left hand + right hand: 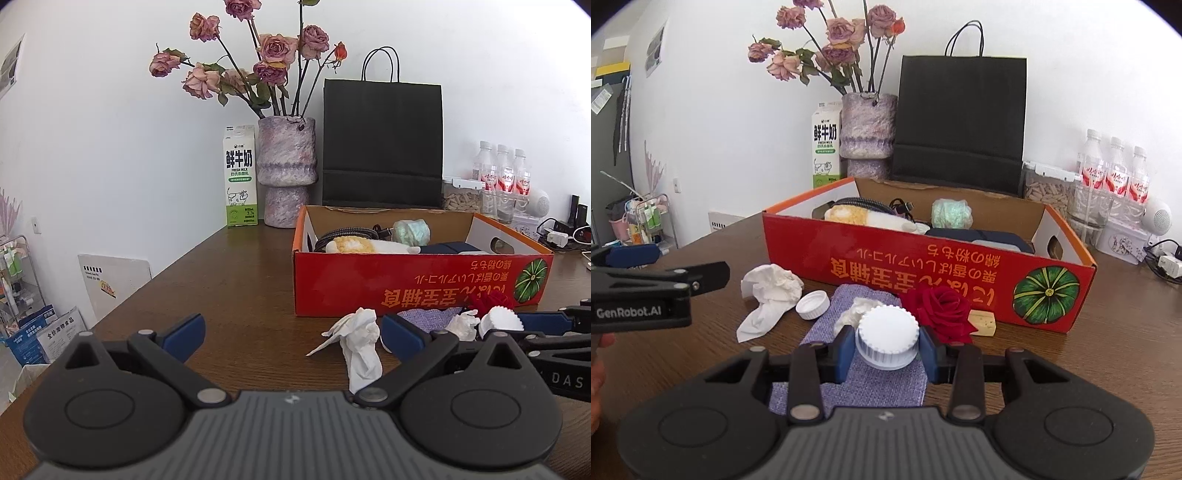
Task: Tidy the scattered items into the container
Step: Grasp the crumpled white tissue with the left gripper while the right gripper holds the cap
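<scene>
My right gripper [886, 349] is clamped on the large white cap [887, 341], above the purple cloth [849, 384] before the red box [923, 266]. Judged light, rigid; ribbed rim grips well. Left gripper [291, 334] wide open, empty

1. Milk carton [241, 175] stands beside vase [287, 171] of dried roses [275, 48], rear of table [229, 280].
2. Black bag [382, 144] upright vs. wall, right of vase.
3. Three bottles [1115, 173] & pellet jar [1047, 188] far right.
</scene>
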Motion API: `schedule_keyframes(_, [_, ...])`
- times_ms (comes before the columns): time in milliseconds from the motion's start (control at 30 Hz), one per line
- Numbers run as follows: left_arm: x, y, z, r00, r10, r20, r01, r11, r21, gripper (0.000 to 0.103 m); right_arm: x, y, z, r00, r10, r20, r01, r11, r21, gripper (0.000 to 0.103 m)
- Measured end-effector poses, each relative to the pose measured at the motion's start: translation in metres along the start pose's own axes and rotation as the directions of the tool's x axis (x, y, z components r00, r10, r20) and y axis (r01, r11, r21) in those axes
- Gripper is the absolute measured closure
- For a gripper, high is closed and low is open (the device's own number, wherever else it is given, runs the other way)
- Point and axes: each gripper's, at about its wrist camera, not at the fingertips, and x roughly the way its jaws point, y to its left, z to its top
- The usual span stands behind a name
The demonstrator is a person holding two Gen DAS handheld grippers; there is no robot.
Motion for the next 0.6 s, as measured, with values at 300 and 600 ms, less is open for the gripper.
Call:
schedule_keyframes(300, [0.03, -0.006, 0.01, 0.992, -0.025, -0.124, 0.026, 1.0, 0.003, 0.006, -0.011, -0.025, 0.004, 0.994, -0.081, 0.079, 0.076, 0.995, 0.058, 0.067])
schedule_keyframes(600, [0.055, -0.028, 0.018, 0.984, -0.065, -0.167, 0.078, 0.994, 0.073, 0.032, -0.008, -0.055, 0.004, 0.989, -0.128, 0.069, 0.121, 0.987, 0.104, 0.067])
